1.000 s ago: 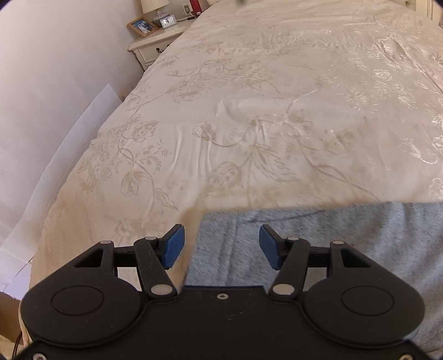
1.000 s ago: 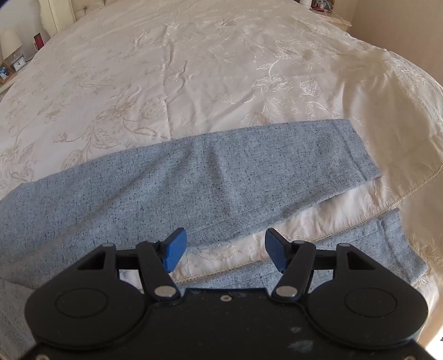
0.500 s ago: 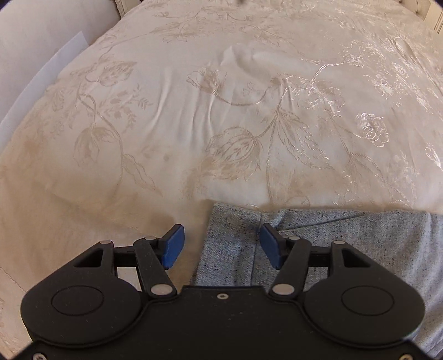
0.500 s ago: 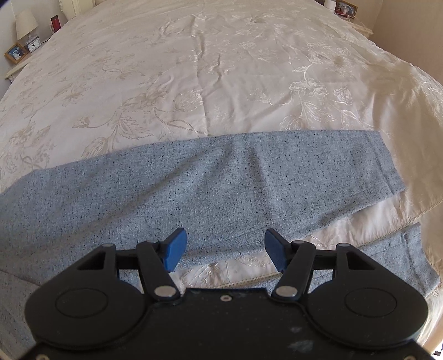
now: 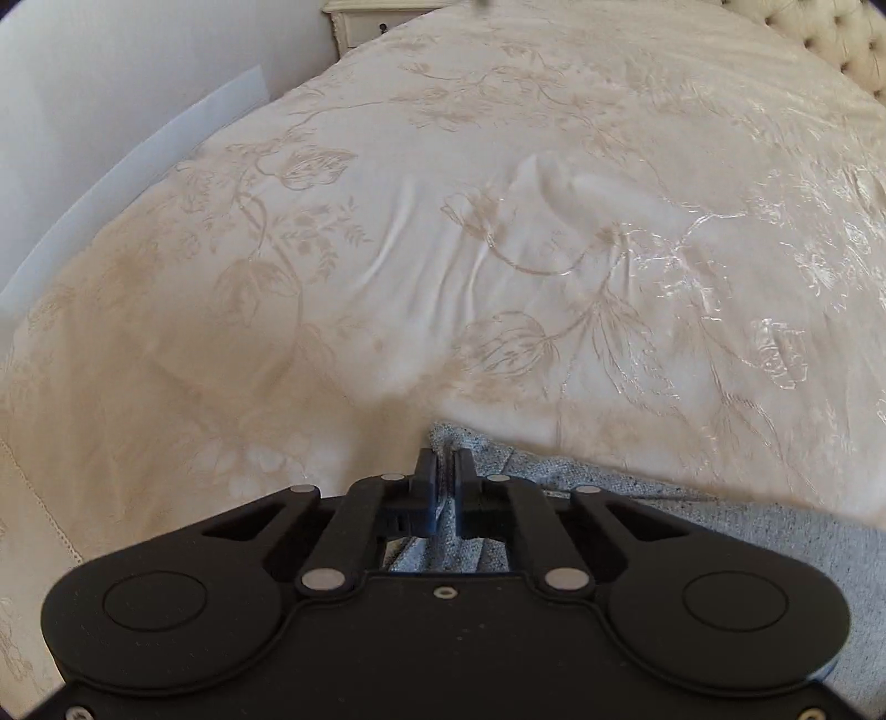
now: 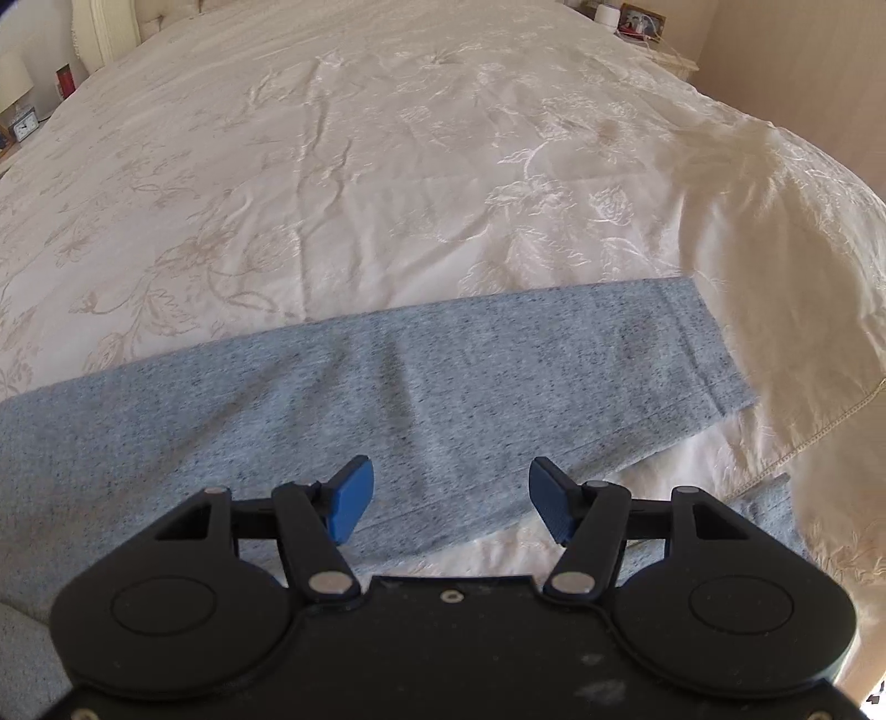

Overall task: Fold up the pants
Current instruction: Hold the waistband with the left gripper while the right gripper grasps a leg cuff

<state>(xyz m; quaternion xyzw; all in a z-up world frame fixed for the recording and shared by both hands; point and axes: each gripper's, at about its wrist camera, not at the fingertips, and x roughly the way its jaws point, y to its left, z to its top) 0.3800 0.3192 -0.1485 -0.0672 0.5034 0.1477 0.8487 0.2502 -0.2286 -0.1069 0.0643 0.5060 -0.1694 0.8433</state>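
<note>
Grey flecked pants [image 6: 421, 387] lie spread on a cream embroidered bedspread [image 6: 387, 166]. In the right wrist view one leg runs left to right, its hem [image 6: 698, 343] at the right, and a second leg [image 6: 769, 509] peeks out lower right. My right gripper [image 6: 448, 504] hovers open above the near edge of the upper leg, nothing between its blue pads. In the left wrist view my left gripper [image 5: 444, 476] is shut on a bunched corner of the pants [image 5: 692, 520], with a fold of grey cloth pinched between the jaws.
The bedspread's edge [image 6: 830, 421] drops off at the right, with a stitched border. A white nightstand [image 5: 376, 22] stands beyond the bed's far left corner beside a pale wall [image 5: 111, 83]. Another nightstand with small items [image 6: 637, 22] sits at the far right.
My left gripper moved down onto the pants' corner and went from open to shut on the cloth. The right gripper stayed open and drifted slightly toward the leg.
</note>
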